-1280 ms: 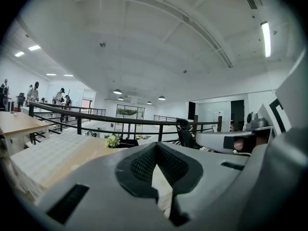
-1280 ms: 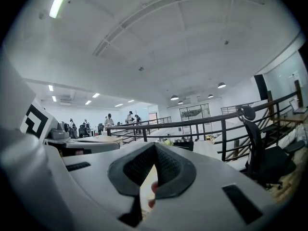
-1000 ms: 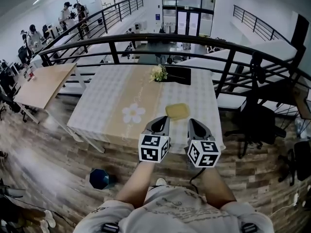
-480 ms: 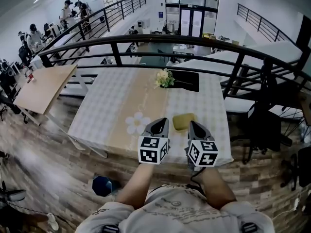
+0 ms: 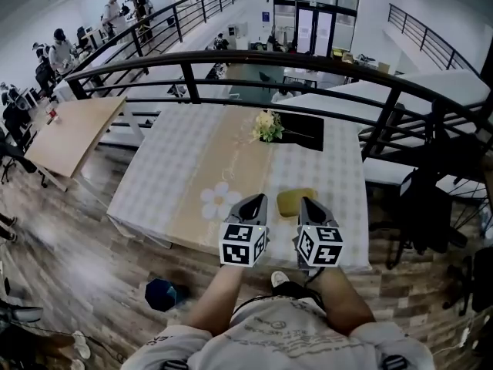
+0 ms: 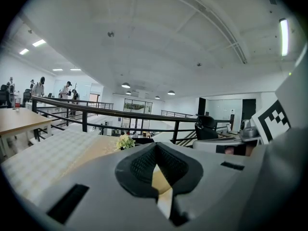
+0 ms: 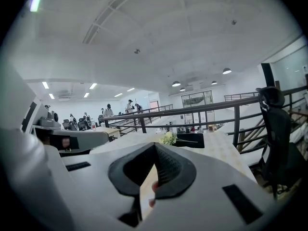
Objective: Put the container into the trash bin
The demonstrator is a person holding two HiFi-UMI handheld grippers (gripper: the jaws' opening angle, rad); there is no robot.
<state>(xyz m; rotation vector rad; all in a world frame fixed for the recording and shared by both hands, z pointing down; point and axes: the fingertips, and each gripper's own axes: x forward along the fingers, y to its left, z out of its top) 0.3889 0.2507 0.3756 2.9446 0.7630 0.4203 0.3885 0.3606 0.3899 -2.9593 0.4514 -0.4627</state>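
Container (image 5: 296,201), yellow, lies on the tabletop (image 5: 177,168) near its near edge, towards the right corner. Both forearms reach forward side by side. The left tool (image 5: 255,200) and right tool (image 5: 306,202) point slightly downward, jaws closed together, holding nothing.

Grey printed T-shirt (image 5: 281,336) — short sleeves (image 5: 166,345)

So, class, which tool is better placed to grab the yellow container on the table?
Probably the right tool: in the head view its tip overlaps the yellow container, while the left tool sits clear to its left.
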